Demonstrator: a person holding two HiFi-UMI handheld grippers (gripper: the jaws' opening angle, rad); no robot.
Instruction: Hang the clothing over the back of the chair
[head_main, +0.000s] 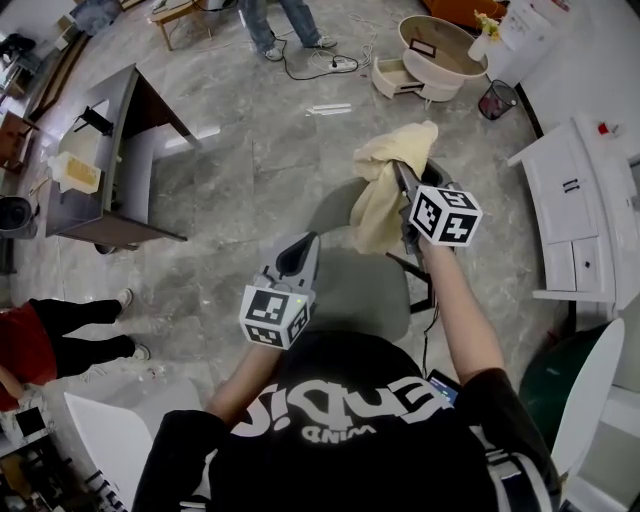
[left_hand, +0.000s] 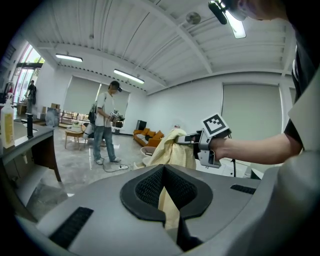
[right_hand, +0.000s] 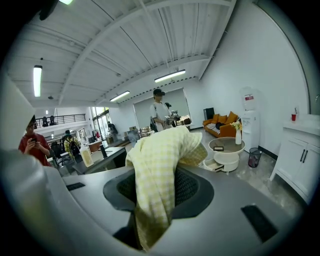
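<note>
One garment, a pale yellow clothing (head_main: 385, 190) in a fine check, hangs bunched from the right gripper (head_main: 402, 172), whose jaws are partly closed and clamp a thick fold of it. It is held in the air above the far side of the single grey chair (head_main: 350, 290), its loose end dangling toward the seat.

Of the two grippers, the left gripper (head_main: 300, 245) sits over the chair's near side, apart from the cloth, its jaw tips together and gripping nothing.

Only the head view takes in the chair. The right gripper view alone shows the check weave, with cloth spilling over and down between the pads (right_hand: 192, 187). The left gripper view catches the garment hanging from the other tool.

A person in a cap (left_hand: 106, 125) stands beyond; overhead, only that person's legs appear. One round table (head_main: 440, 50) and one waste bin (head_main: 497, 98) stand nearby. An orange sofa (right_hand: 222, 129) shows in the gripper views only.
</note>
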